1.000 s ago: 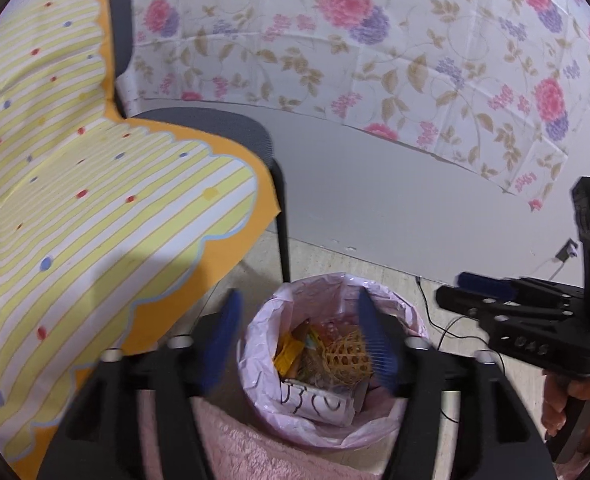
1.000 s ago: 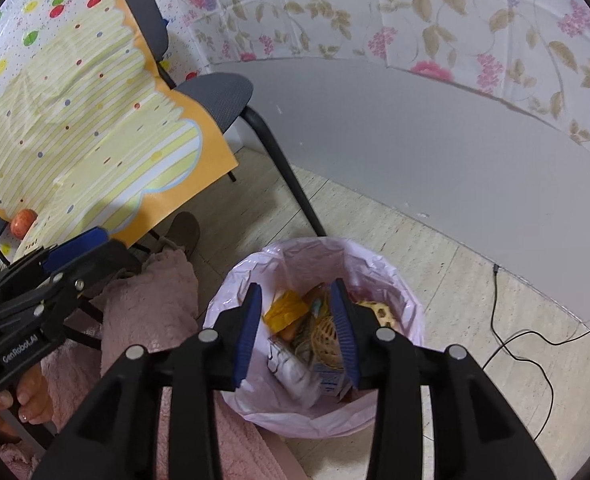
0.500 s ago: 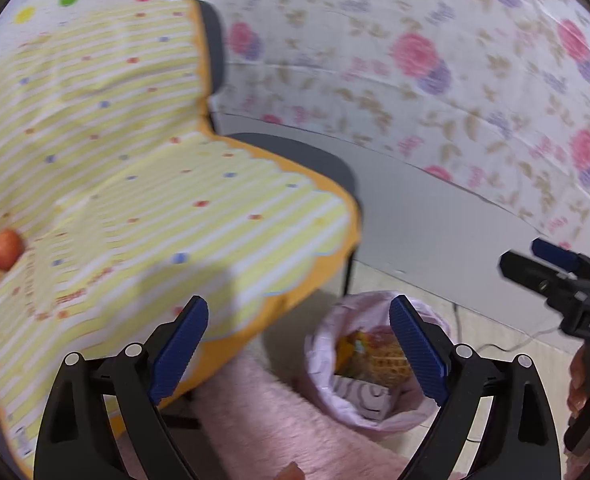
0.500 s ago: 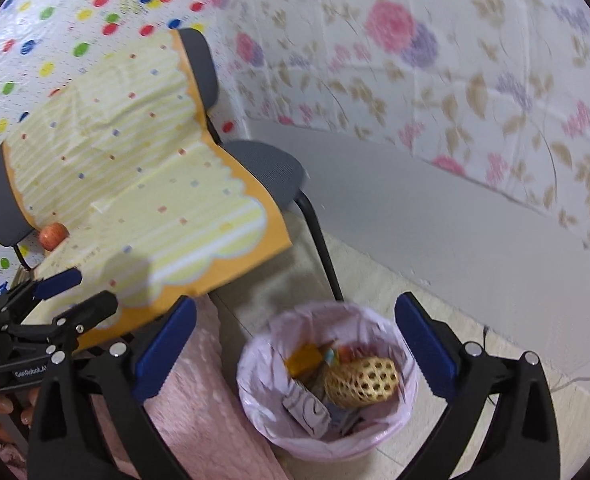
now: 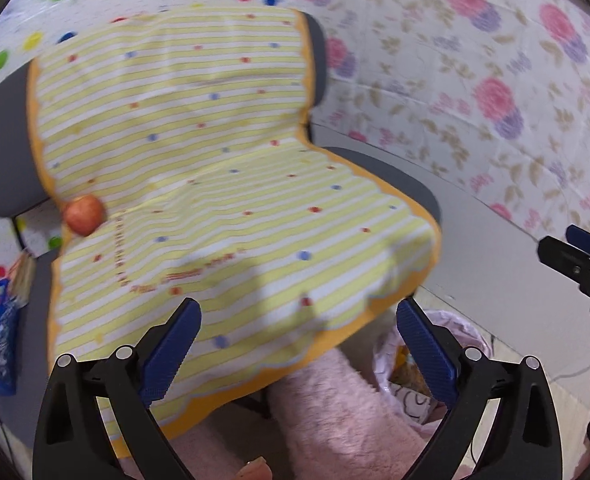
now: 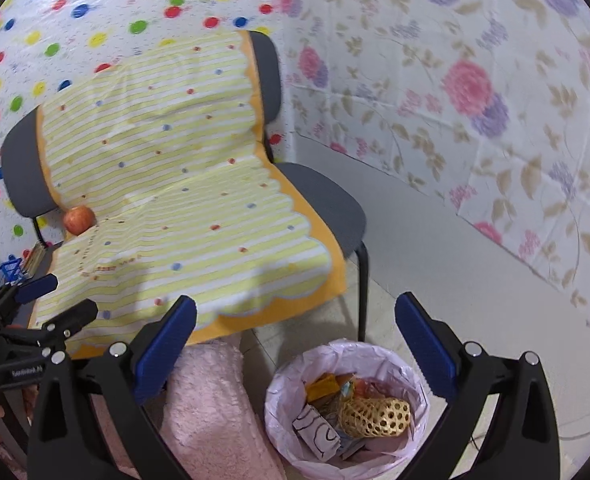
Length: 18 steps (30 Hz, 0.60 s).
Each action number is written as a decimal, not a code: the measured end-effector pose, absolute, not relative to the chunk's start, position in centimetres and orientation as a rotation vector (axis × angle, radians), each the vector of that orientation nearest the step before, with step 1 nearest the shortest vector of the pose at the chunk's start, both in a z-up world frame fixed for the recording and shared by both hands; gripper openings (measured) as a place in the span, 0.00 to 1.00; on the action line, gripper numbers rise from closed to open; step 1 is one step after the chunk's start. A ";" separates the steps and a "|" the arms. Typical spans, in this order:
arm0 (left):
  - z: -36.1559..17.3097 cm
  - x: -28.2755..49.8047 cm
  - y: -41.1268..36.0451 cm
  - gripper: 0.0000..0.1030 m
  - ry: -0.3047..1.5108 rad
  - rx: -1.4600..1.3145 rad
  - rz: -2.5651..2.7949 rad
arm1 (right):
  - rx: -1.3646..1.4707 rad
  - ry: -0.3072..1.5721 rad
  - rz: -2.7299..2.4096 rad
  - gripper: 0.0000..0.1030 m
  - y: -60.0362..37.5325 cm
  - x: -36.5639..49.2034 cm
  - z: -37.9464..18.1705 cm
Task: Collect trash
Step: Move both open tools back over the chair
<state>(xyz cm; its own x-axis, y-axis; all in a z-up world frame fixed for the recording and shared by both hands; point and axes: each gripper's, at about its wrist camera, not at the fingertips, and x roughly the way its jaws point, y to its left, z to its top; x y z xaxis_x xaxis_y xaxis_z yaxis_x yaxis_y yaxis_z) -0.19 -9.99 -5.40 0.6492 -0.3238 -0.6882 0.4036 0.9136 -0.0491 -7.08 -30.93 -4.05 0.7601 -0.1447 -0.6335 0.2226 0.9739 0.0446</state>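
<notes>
Bin (image 5: 387, 354) half hidden (left tool (image 5: 299, 344) view) behind cloth (image 5: 231, 184).

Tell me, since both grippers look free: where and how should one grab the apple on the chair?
Grip the apple across its round middle, coming from the front and above: it sits on the striped cloth tight against the chair backrest, blocking a rear approach.

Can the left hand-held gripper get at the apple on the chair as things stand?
Probably yes. The left hand-held gripper is open and empty, and the apple lies exposed on the striped cloth, nothing between them.
</notes>
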 end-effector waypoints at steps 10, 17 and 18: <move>-3.3 1.1 -3.4 0.94 0.748 0.089 -0.110 | 0.034 0.654 -0.044 0.95 -26.3 -2.1 -2.6; -2.4 1.1 -0.9 0.94 0.761 0.082 -0.031 | -0.020 0.660 0.046 0.95 -23.0 0.6 -2.0; -2.3 1.1 -0.8 0.94 0.759 0.087 -0.019 | -0.027 0.656 0.054 0.95 -22.6 0.8 -1.9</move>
